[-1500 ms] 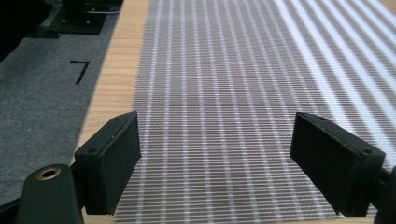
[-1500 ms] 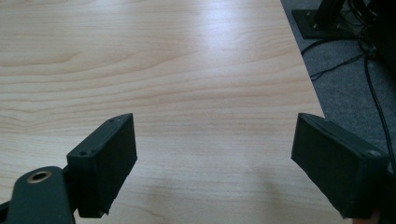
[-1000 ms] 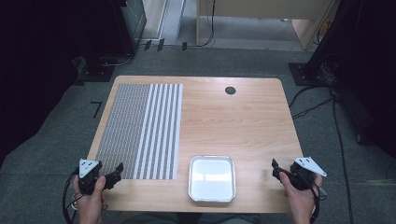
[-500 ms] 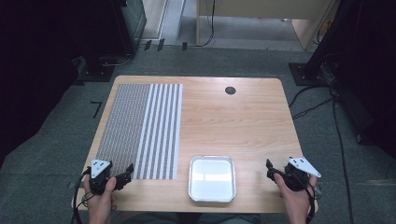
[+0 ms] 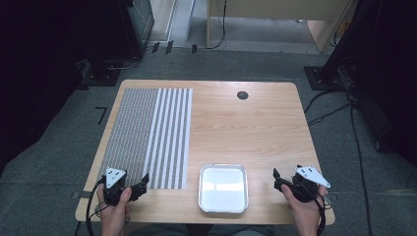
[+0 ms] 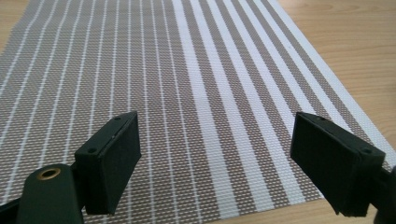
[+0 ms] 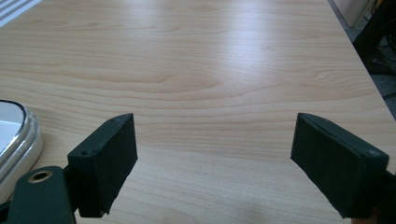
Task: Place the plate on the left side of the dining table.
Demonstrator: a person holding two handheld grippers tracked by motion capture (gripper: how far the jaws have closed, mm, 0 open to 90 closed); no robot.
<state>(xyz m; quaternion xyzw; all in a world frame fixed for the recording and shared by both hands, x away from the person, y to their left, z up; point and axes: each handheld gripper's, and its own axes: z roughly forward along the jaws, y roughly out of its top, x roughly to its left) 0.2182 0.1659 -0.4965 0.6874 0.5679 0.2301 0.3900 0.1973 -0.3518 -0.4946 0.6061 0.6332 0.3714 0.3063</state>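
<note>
A grey and white striped placemat point(image 5: 147, 137) lies flat on the left half of the wooden table point(image 5: 246, 128). My left gripper point(image 5: 141, 186) hovers at the mat's near right corner, jaws wide open with nothing between them; in the left gripper view the placemat point(image 6: 187, 93) stretches ahead of the left gripper point(image 6: 233, 163). A square metal tray point(image 5: 223, 188), empty, sits at the front centre. To the tray's right my right gripper point(image 5: 277, 179) stands open over bare wood; in the right gripper view the tray's rim point(image 7: 21, 135) shows left of the right gripper point(image 7: 215, 163).
A round black cable hole point(image 5: 242, 95) sits at the table's far side. Cables point(image 5: 339, 108) trail over the grey carpet to the right, and dark equipment stands at both sides. A desk leg point(image 5: 208, 24) rises beyond the table.
Both hands have come inward: the left gripper slid right onto the mat's near corner, and the right gripper shifted left toward the tray. Jaws stayed open.
</note>
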